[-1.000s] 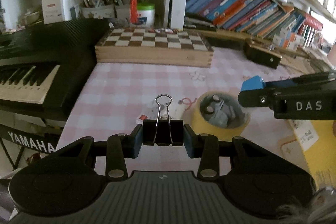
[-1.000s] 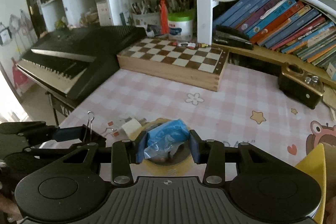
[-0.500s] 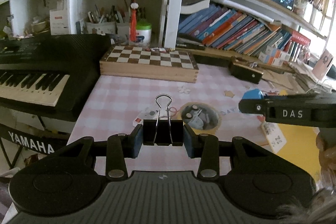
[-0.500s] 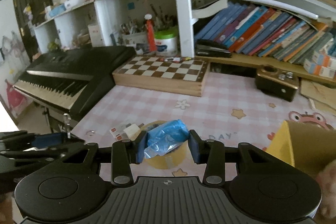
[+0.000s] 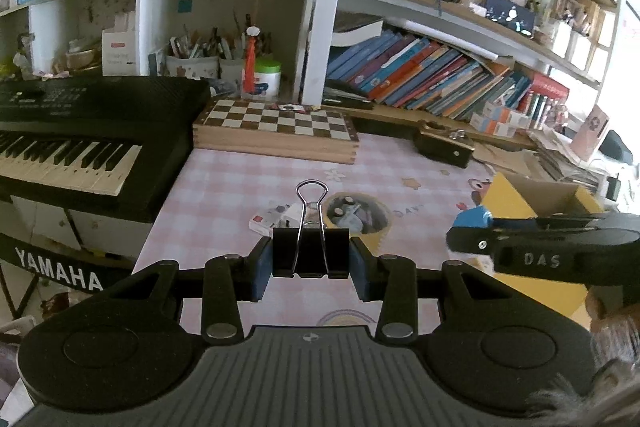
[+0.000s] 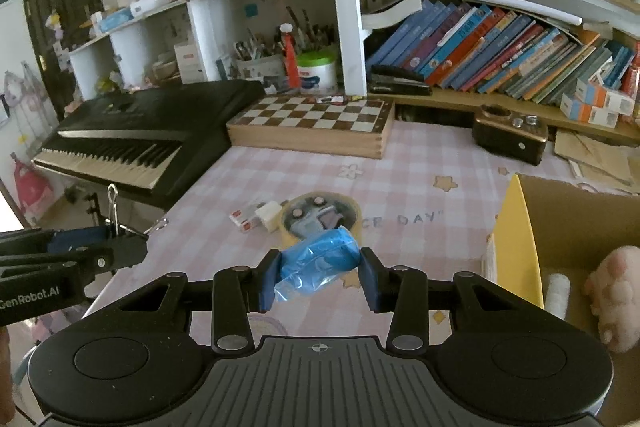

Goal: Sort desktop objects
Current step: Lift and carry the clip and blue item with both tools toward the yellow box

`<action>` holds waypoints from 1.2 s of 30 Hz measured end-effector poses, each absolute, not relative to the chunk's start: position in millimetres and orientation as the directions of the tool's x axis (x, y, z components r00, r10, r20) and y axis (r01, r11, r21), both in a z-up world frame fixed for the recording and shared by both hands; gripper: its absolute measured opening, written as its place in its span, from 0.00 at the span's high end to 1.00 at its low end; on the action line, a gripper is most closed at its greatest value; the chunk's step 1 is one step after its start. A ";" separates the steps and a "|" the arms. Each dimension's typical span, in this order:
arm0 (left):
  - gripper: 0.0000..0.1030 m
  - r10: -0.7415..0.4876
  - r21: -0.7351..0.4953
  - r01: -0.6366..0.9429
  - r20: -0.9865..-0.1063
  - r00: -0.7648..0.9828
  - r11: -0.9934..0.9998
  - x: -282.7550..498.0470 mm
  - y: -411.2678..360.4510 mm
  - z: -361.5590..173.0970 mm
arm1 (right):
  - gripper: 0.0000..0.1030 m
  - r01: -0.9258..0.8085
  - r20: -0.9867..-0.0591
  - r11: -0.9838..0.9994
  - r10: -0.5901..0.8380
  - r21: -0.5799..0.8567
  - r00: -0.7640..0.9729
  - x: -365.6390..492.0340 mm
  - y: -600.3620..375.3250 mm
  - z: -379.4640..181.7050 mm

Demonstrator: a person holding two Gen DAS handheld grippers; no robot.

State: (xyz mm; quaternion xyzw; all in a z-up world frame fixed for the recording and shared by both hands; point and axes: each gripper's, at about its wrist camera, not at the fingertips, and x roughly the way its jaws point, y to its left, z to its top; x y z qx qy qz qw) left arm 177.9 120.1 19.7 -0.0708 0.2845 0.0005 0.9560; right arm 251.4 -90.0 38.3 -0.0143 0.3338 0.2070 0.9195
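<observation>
Right wrist view: my right claw (image 6: pixel 320 277) pinches the blue roll (image 6: pixel 316 261), box (image 6: pixel 524 247) just right and nearer this hand; left claw (image 5: pixel 310 265) clamps the binder clip (image 5: pixel 310 253), farther left.

The box (image 6: pixel 568 227) runs off the right edge; its contents are partly hidden. Items inside the tape roll (image 6: pixel 320 217) are too small to identify.

Both wrist views above tape roll (image 5: pixel 357 213)
</observation>
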 end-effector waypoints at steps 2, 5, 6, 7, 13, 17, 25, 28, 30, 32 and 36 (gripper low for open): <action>0.64 -0.050 -0.141 -0.031 -0.537 0.842 0.990 168.7 118.8 22.8 | 0.60 -0.392 -0.624 0.913 0.372 0.111 0.688 242.6 -90.1 38.3; 0.64 -0.064 -0.145 -0.016 -0.531 0.845 0.989 155.7 115.8 25.6 | 0.60 -0.396 -0.629 0.912 0.371 0.107 0.684 227.2 -92.7 38.4; 0.64 -0.070 -0.144 -0.009 -0.532 0.844 0.990 152.2 114.7 25.2 | 0.60 -0.395 -0.631 0.912 0.369 0.107 0.682 221.2 -93.8 38.0; 0.64 -0.076 -0.144 -0.003 -0.535 0.841 0.990 148.9 113.5 24.3 | 0.60 -0.393 -0.634 0.913 0.367 0.108 0.680 214.2 -94.8 37.2; 0.64 -0.106 -0.147 0.030 -0.540 0.835 0.989 121.9 108.0 21.6 | 0.60 -0.364 -0.660 0.923 0.351 0.125 0.664 181.4 -97.9 30.4; 0.64 -0.120 -0.147 0.047 -0.543 0.831 0.988 99.8 105.0 20.3 | 0.60 -0.359 -0.660 0.925 0.346 0.123 0.667 159.4 -96.7 30.6; 0.64 -0.142 -0.146 0.074 -0.548 0.824 0.987 50.2 102.1 19.0 | 0.60 -0.344 -0.663 0.930 0.340 0.131 0.667 111.4 -95.0 28.5; 0.64 -0.152 -0.142 0.087 -0.550 0.821 0.986 33.8 100.3 19.0 | 0.60 -0.335 -0.662 0.932 0.337 0.136 0.669 94.8 -95.2 27.2; 0.64 -0.159 -0.140 0.097 -0.551 0.819 0.985 24.7 99.3 18.8 | 0.60 -0.329 -0.662 0.934 0.333 0.136 0.672 85.1 -95.7 26.6; 0.64 -0.167 -0.138 0.108 -0.552 0.817 0.985 17.0 97.4 18.5 | 0.60 -0.322 -0.662 0.937 0.328 0.137 0.674 75.4 -96.7 26.0; 0.64 -0.188 -0.134 0.136 -0.556 0.810 0.982 6.0 92.7 17.8 | 0.60 -0.294 -0.663 0.945 0.312 0.142 0.681 58.7 -100.5 24.4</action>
